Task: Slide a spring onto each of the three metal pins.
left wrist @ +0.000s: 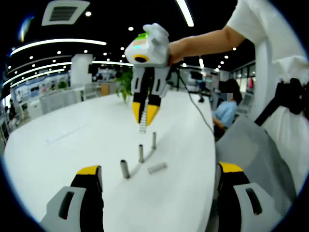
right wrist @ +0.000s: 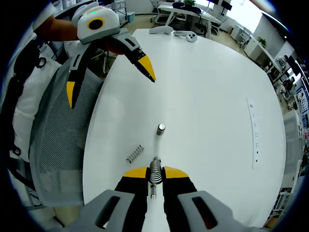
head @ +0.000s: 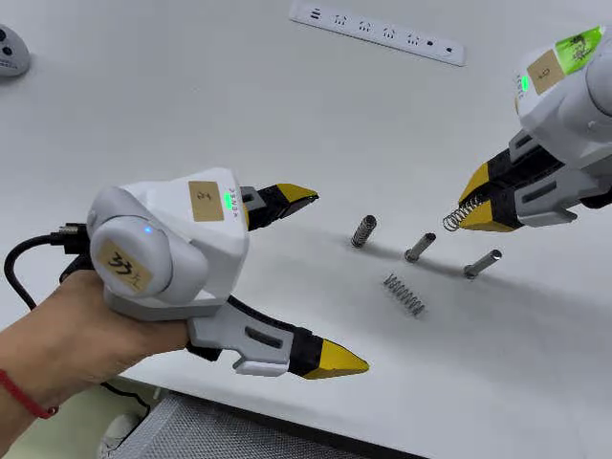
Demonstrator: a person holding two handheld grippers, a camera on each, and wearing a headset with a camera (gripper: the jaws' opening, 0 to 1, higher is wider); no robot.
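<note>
While pinched, coiled wire spring.

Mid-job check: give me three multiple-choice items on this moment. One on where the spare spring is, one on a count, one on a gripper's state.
1. Where is the loose spring?
A. Lying flat on the table beside the pins
B. Standing upright on a pin
C. Hanging over the table edge

2. How many pins carry a spring?
A. None
B. One
C. Three

3. What state is the right gripper in?
A. Open and empty
B. Shut on a pin
C. Shut on a spring

Answers:
1 A: the spring lies on its side just in front of the row of pins.
2 B: the leftmost pin shows coils, while the middle pin and the far pin are bare.
3 C: a held spring sticks out from between its closed yellow tips.
</note>
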